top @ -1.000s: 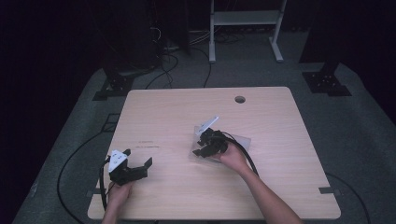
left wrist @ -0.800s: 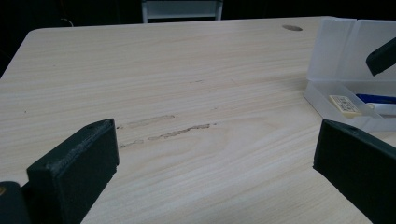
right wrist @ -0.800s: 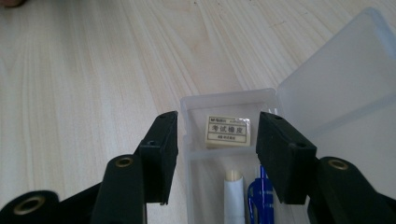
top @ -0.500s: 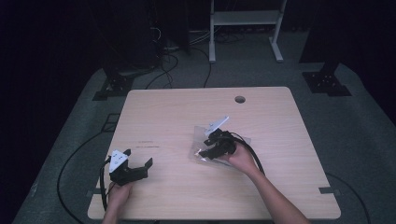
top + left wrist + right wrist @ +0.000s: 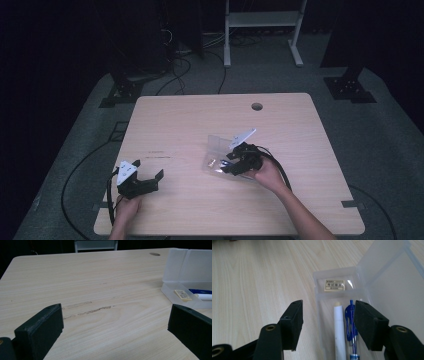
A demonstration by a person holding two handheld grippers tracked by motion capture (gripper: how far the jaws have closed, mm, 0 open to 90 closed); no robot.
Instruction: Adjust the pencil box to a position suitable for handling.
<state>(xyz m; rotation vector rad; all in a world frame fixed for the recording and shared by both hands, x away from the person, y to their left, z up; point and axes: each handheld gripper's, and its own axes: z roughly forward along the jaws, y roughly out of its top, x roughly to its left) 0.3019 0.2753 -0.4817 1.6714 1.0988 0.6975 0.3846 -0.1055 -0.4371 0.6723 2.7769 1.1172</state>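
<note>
Matt wood table (image 5: 200, 125), frosted plastic case (image 5: 384, 285)

Pale woodgrain table (image 5: 200, 120), frosted clear case (image 5: 387, 285), blue pen (image 5: 351, 322).

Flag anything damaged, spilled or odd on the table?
Nothing spilled. The only blemish is a scuff mark in the tabletop finish ahead of the left gripper. The clear case lies open, with its eraser, white pen and blue pen inside.
</note>
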